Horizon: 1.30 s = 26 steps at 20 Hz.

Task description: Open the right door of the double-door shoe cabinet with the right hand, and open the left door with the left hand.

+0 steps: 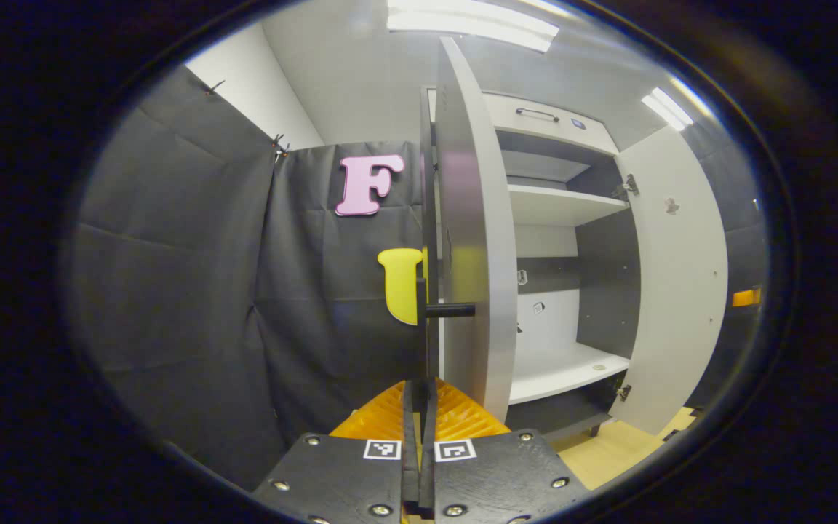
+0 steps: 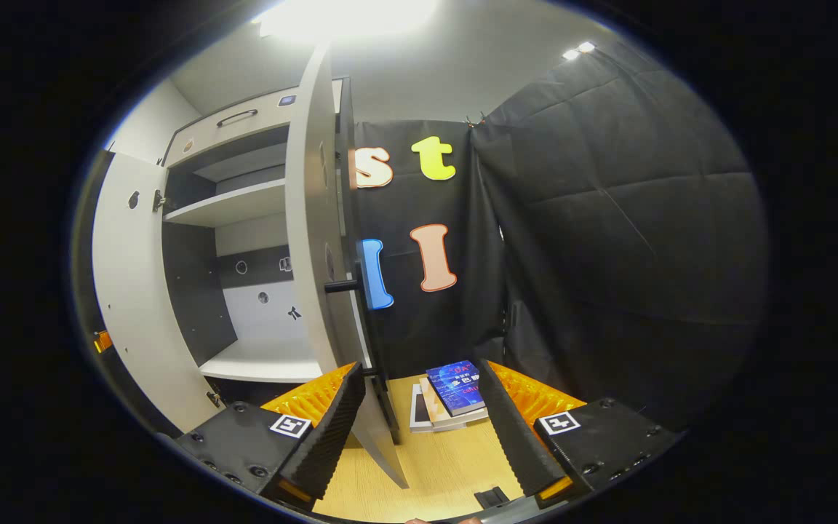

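- In the left gripper view the left tongs [image 1: 419, 407] are closed tight, their fingers [image 1: 410, 437] pressed together with nothing visible between them.
- Just ahead of them stands the left door [image 1: 473, 240], swung out and seen nearly edge-on; its black handle [image 1: 450, 310] juts from the edge above the fingertips, apart from them.
- Beyond that door the cabinet [image 1: 557, 124] is open, showing a top shelf [image 1: 561, 204] and a bottom shelf [image 1: 561, 371], with the right door [image 1: 677, 284] swung wide at the far side.
- In the right gripper view the right tongs [image 2: 419, 407] are spread wide and hold nothing.
- The right door [image 2: 313, 218] stands open, edge-on, its lower corner dropping between the fingers near the left one; its handle [image 2: 342, 286] sticks out higher up.
- A stack of books [image 2: 455, 397] lies on the wooden floor [image 2: 441, 466] ahead, between the fingers.
- The left door [image 2: 132, 291] shows open at the cabinet's far side.
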{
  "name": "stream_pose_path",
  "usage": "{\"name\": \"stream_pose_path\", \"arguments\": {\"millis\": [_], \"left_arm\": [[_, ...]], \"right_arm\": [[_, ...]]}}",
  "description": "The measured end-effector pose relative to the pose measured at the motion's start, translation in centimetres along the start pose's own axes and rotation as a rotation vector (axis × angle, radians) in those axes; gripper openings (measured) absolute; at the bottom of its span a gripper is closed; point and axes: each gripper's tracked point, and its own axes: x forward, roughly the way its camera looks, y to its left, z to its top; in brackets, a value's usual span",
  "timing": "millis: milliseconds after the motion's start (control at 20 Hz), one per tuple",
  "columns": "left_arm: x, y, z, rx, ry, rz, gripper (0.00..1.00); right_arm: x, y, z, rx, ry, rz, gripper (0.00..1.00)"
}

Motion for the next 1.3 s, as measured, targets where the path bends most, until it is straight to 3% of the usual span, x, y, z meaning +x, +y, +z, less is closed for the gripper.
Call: {"name": "stream_pose_path", "arguments": {"millis": [500, 850, 1250, 1300], "left_arm": [[-5.1, -0.6, 6.8, 0.068, -0.092, 0.040, 0.01], [-9.1, -2.5, 9.7, 0.009, -0.147, 0.053, 0.03], [-9.9, -6.4, 6.9, -0.027, -0.108, 0.016, 0.94], [-10.0, -6.6, 6.1, -0.033, -0.100, 0.014, 0.95]], "right_arm": [[-2.7, 2.2, 1.0, -0.013, -0.039, 0.039, 0.98], [-5.5, 4.0, 2.7, -0.043, -0.104, 0.076, 0.98], [-7.1, 5.9, 1.2, -0.041, -0.120, 0.089, 0.98], [-7.1, 6.1, 0.8, -0.037, -0.118, 0.089, 0.98]]}}
